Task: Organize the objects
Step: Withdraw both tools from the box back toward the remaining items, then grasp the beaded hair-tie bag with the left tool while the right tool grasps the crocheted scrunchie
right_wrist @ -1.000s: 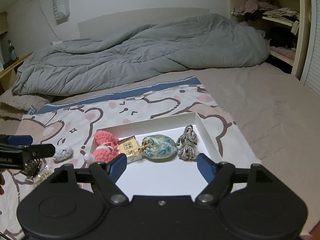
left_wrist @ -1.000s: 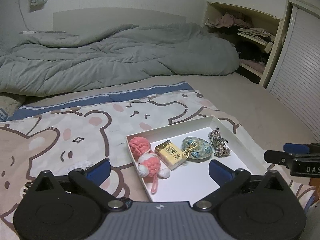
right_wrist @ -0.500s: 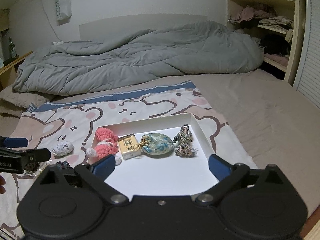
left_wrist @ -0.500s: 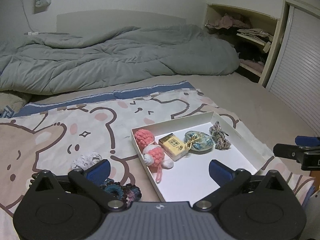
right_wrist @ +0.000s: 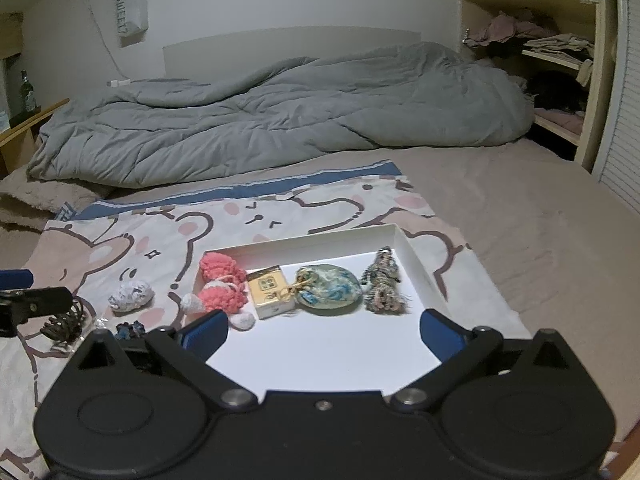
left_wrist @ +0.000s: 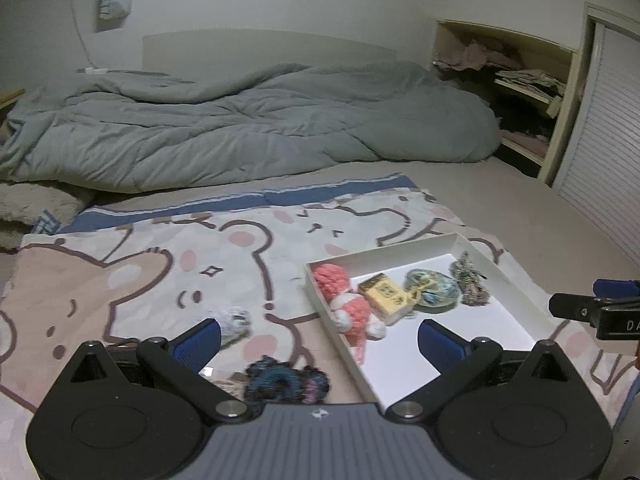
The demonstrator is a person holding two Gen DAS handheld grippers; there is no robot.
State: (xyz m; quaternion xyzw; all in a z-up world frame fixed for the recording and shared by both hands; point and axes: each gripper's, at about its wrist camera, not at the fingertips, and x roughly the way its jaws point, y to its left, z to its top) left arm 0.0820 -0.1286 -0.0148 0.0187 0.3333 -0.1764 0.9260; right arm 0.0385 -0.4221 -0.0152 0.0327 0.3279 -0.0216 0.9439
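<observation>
A white tray (right_wrist: 320, 238) lies on the bear-print blanket (right_wrist: 132, 248). Lined up in it are a pink crochet toy (right_wrist: 222, 284), a yellow box (right_wrist: 269, 290), a blue-green pouch (right_wrist: 332, 288) and a braided cord (right_wrist: 383, 280). My right gripper (right_wrist: 323, 332) hangs open over the tray's bare near half, nothing between its blue pads. Left of the tray lie a white crochet ball (left_wrist: 234, 318) and a dark crochet scrunchie (left_wrist: 286, 384). My left gripper (left_wrist: 319, 340) stands open above the scrunchie and the tray's left wall (left_wrist: 340, 344), holding nothing.
A dark tangle of hair ties (right_wrist: 64, 326) lies at the blanket's left, beside the left gripper's fingers (right_wrist: 40, 304). A rumpled grey duvet (right_wrist: 280, 120) fills the back of the bed. Shelves with clothes (right_wrist: 540, 48) and a slatted door (left_wrist: 600, 152) stand at the right.
The right gripper's jaws have spread wide over the tray. The left gripper has moved left, so the tray slid right in its view and the ball and scrunchie came into sight.
</observation>
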